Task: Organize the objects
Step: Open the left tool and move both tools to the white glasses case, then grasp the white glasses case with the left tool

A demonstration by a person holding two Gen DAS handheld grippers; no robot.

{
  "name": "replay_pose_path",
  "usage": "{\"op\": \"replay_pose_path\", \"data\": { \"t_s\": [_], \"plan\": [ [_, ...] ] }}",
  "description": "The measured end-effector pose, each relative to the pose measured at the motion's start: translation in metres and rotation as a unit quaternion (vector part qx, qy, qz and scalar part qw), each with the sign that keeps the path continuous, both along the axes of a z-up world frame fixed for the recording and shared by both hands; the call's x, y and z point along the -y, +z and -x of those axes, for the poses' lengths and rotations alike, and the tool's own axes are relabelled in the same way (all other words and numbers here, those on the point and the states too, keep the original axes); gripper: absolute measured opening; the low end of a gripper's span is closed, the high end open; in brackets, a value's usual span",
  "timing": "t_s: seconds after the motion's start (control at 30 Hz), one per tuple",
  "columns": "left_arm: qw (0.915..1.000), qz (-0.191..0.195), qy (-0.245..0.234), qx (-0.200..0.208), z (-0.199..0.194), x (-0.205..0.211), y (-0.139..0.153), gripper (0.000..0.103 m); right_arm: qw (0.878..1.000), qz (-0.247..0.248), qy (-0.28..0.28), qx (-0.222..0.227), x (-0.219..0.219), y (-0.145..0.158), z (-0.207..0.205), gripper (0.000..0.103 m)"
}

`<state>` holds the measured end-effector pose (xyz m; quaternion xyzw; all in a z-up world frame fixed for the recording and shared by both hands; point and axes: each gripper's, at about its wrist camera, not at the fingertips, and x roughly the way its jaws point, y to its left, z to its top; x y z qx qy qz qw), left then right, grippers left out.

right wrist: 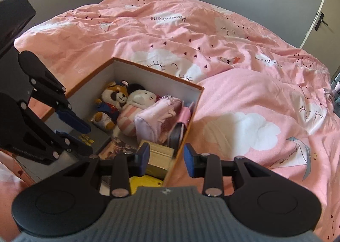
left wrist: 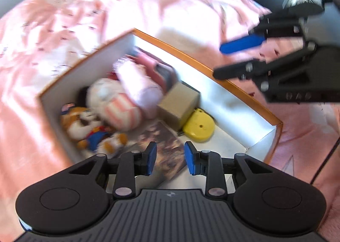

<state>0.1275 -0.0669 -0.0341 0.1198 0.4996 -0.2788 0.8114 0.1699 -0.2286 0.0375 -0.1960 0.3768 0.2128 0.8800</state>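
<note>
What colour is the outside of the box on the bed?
Orange outside, white inside; the box shows best in the right wrist view.

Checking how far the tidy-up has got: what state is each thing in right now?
Orange box: open, no lid on.
Raccoon plush: lying inside box.
Pink pouch: inside box, zipped or not unclear.
Left gripper: jaws apart, nothing between.
Right gripper: jaws apart, nothing held.

Matt cardboard box [right wrist: 196, 101], orange-edged; plush cloth toys [right wrist: 113, 101]; crumpled pink cotton-like bedspread [right wrist: 244, 97]; glossy yellow plastic case [left wrist: 198, 128].
</note>
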Motion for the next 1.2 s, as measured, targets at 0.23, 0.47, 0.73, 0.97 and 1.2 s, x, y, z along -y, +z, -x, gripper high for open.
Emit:
{"op": "replay_pose_path", "data": {
  "t_s": [0.23, 0.47, 0.73, 0.97, 1.2],
  "plan": [
    [0.9975, -0.016, 0.065, 0.025, -0.003, -0.066, 0.052, 0.037, 0.996, -0.069, 0.059, -0.001, -0.056, 0.010, 0.026, 0.037],
    [0.9926, -0.111, 0.041, 0.026, 0.031, -0.121, 0.061, 0.037, 0.983, -0.131, 0.121, -0.046, -0.129, -0.002, 0.044, 0.037],
    [0.9759, -0.199, -0.089, 0.008, 0.052, -0.128, 0.025, 0.037, 0.980, -0.099, 0.144, -0.096, -0.195, -0.048, 0.067, 0.037],
    [0.9397, -0.283, -0.191, 0.017, 0.070, -0.119, -0.016, 0.050, 0.982, -0.061, 0.132, -0.120, -0.210, -0.083, 0.080, 0.037],
    [0.8904, -0.355, -0.285, 0.020, 0.078, -0.115, -0.044, 0.056, 0.983, -0.038, 0.136, -0.114, -0.216, -0.096, 0.083, 0.036]
  ]
}}
